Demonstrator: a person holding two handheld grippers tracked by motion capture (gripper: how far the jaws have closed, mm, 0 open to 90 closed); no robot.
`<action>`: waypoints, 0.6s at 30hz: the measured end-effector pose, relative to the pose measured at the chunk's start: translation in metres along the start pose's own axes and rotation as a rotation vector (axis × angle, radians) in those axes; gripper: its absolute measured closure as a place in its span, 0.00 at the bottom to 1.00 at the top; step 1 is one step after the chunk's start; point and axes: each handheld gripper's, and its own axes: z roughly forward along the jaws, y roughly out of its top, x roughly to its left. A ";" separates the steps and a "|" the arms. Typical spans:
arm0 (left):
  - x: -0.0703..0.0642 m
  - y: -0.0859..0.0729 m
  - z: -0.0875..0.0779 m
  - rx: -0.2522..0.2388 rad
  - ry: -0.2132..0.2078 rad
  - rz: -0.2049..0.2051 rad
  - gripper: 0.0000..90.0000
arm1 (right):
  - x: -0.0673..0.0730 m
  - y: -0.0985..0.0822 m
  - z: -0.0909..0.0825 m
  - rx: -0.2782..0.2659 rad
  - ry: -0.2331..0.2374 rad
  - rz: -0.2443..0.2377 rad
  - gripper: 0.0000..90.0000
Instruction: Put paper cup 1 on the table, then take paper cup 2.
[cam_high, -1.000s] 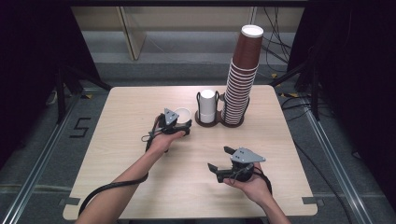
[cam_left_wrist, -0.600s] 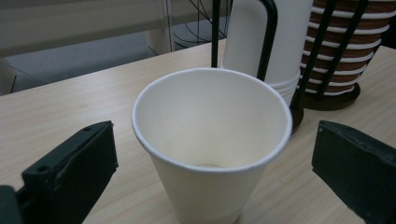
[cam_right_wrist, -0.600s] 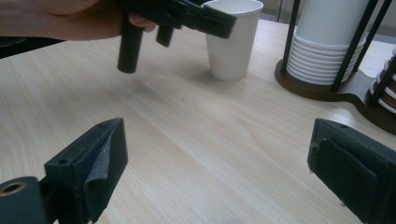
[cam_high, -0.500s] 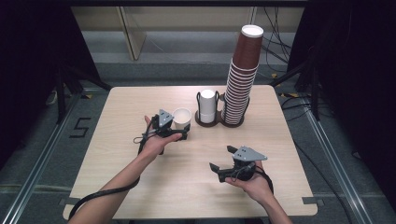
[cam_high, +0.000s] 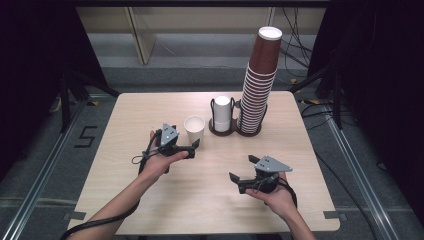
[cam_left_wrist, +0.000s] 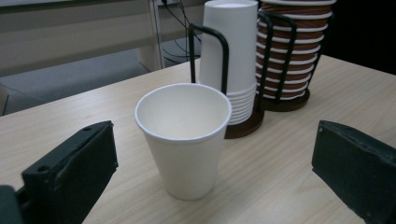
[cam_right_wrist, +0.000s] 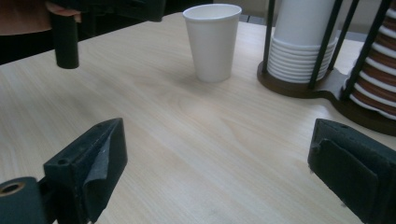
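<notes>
Left hand-held gripper (cam_high: 194, 149) wide apart beside white cup (cam_high: 194, 129) on pale wooden table (cam_high: 150, 107), grey floor around.

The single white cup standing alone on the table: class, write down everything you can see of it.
The white cup is a plain paper-looking cup with a rolled rim, tapering to a narrower base. It is empty and stands upright, mouth up, on the wooden table, just left of the cup holder. Nothing touches it except the table. The left tool sits close in front of it, jaws wide apart, having just opened, with the cup beyond them.
</notes>
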 end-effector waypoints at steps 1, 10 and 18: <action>-0.001 0.001 -0.002 0.000 -0.001 0.013 0.00 | 0.000 0.001 -0.001 -0.005 -0.008 0.006 0.06; -0.018 0.001 -0.017 -0.042 -0.026 0.025 0.00 | -0.008 0.009 -0.005 -0.025 -0.030 0.003 0.06; -0.033 0.004 -0.018 -0.053 -0.066 0.042 0.00 | -0.019 0.011 -0.010 -0.067 -0.059 0.008 0.06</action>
